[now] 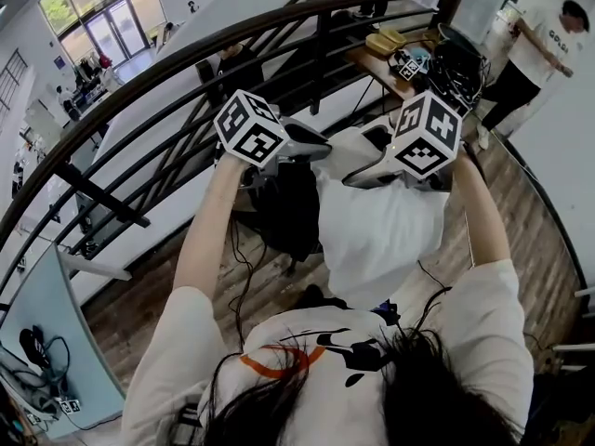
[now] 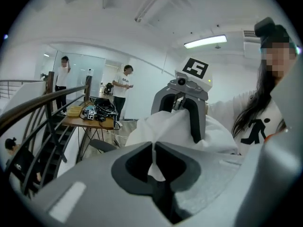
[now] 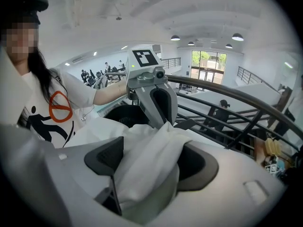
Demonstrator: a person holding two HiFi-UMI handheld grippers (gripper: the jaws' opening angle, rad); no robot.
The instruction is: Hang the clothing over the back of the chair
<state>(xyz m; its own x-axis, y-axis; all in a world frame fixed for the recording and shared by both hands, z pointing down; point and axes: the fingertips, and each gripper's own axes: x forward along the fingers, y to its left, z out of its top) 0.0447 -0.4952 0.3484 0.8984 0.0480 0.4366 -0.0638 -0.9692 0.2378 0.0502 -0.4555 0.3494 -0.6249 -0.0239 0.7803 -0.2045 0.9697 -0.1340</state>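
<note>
A white garment (image 1: 372,230) drapes down over a black chair (image 1: 288,212) in front of me, its top edge lifted between both grippers. My left gripper (image 1: 314,147) is shut on a thin fold of the white garment (image 2: 152,167), which shows pinched between its closed tips (image 2: 154,148). My right gripper (image 1: 367,170) faces it from the right. Its jaws (image 3: 151,160) stand wide apart, and a thick bunch of the garment (image 3: 147,169) lies loosely between them. Each gripper view shows the other gripper just across the cloth.
A dark curved stair railing (image 1: 186,59) runs behind the chair. A wooden table (image 1: 372,63) with cables and trays stands at the back right, with a person (image 1: 539,54) beside it. A pale desk (image 1: 37,342) with cables sits at the lower left on the wood floor.
</note>
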